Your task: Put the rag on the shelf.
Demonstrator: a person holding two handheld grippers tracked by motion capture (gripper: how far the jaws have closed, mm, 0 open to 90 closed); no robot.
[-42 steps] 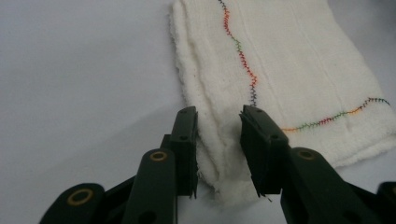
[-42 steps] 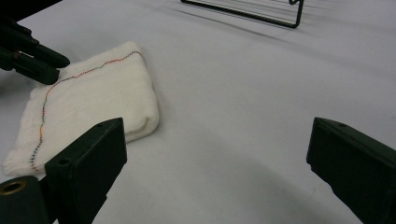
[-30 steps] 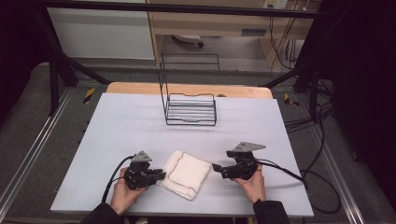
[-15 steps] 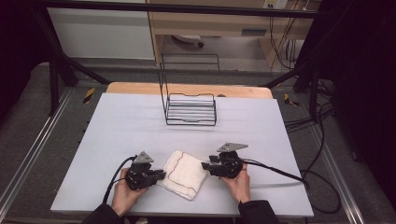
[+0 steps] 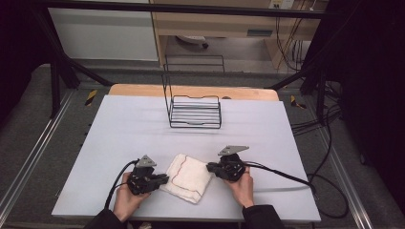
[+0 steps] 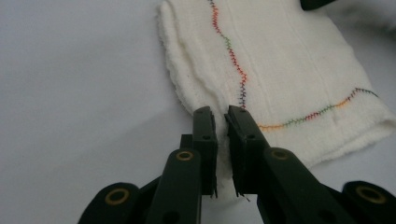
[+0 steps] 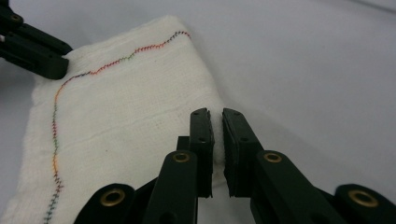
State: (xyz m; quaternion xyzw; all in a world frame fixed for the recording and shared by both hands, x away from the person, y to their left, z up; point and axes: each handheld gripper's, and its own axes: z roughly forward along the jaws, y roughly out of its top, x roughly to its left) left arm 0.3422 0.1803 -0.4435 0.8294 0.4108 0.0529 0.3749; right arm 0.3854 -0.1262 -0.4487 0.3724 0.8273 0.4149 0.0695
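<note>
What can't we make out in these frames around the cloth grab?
- Cloth layers each gripper pinches: jaws cover the edge in both gripper views.
- Cloth's near corner, left gripper view: behind the left gripper.
- Wire rack contents: too small in the high view.
- Right gripper: shut on cloth.

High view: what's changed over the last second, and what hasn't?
The right gripper moved left to the folded white cloth, and its jaws have just closed on the cloth's right edge. The left gripper kept its place, pinching the left edge. The cloth, the wire rack and the table stayed as they were.
</note>
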